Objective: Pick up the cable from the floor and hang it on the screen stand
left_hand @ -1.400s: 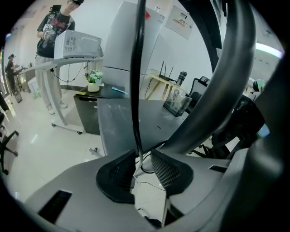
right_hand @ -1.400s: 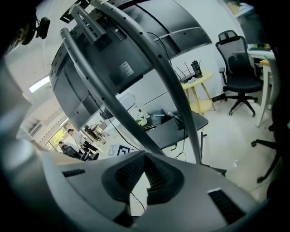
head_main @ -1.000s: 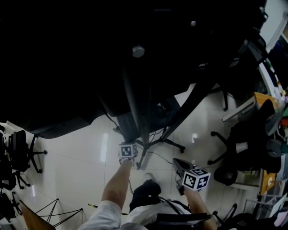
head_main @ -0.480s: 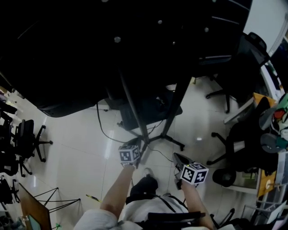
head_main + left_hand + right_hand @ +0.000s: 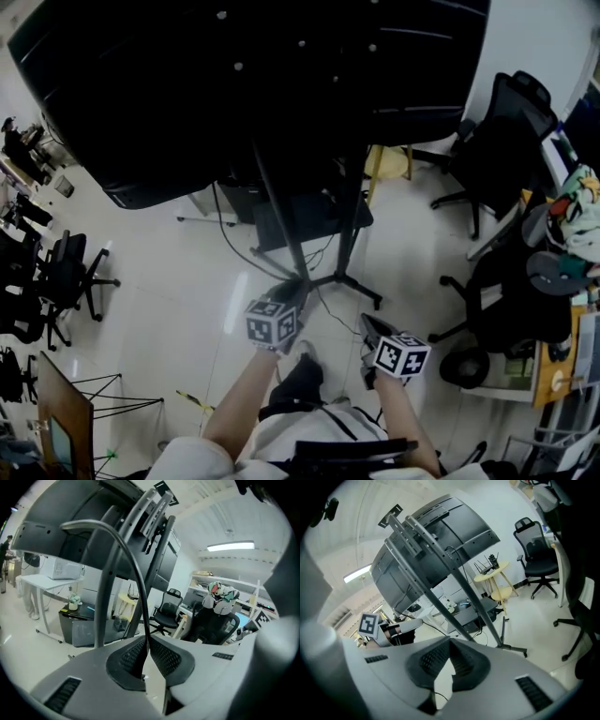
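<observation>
A thin dark cable [image 5: 133,569] rises from between the pads of my left gripper [image 5: 146,641], arcs up and bends over to the left. That gripper is shut on it. In the head view the left gripper [image 5: 284,292] is at the foot of the screen stand [image 5: 298,246], and the cable [image 5: 228,246] curves off to the left. The stand's two slanted poles carry a big dark screen [image 5: 253,84]. My right gripper [image 5: 368,325] is lower right, shut with nothing in it. In the right gripper view [image 5: 450,643] it faces the stand [image 5: 454,588].
Office chairs stand at the left [image 5: 70,272] and right [image 5: 497,141]. A dark low cabinet [image 5: 309,220] and a yellow stool [image 5: 389,164] sit behind the stand. A cluttered desk [image 5: 562,309] lies at the right. The person's shoe [image 5: 300,375] is on the pale floor.
The head view has swung, so more of the screen and the floor beyond it shows. Both grippers stay near the stand's foot. The left keeps its hold on the cable.
</observation>
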Tool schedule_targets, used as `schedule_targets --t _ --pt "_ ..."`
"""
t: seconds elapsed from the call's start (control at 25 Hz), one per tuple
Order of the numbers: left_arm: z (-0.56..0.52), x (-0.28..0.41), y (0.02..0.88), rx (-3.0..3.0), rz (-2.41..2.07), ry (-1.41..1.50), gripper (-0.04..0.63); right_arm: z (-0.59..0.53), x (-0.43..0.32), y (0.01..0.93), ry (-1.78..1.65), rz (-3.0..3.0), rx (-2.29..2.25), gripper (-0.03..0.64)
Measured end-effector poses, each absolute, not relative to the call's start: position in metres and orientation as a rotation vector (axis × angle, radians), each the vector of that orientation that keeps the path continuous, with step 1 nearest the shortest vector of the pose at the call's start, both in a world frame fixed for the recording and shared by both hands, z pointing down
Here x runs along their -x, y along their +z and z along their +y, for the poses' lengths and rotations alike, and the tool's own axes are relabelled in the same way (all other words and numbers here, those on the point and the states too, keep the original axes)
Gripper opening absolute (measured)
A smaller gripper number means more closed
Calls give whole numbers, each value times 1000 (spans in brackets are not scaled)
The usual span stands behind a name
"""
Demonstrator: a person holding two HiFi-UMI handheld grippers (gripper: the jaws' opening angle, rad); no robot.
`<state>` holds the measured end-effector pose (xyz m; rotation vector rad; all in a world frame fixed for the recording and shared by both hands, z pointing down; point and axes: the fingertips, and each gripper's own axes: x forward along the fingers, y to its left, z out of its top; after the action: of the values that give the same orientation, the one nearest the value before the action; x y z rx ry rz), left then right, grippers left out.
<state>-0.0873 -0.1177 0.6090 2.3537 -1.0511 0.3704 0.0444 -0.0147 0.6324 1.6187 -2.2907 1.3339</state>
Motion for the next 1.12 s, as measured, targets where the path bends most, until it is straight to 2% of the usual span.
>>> schedule_targets --t 0.48,0.96,1.12 --pt "-42 49 462 -2608 -1037 346 18 54 -77 602 1220 -2373 -1670 5" --pt "-49 98 360 -2678 -1116 181 18 35 -17 583 1068 -2468 -1474 6" --pt "-58 114 316 -2731 -1122 113 17 11 9 568 932 -2531 -1407 29"
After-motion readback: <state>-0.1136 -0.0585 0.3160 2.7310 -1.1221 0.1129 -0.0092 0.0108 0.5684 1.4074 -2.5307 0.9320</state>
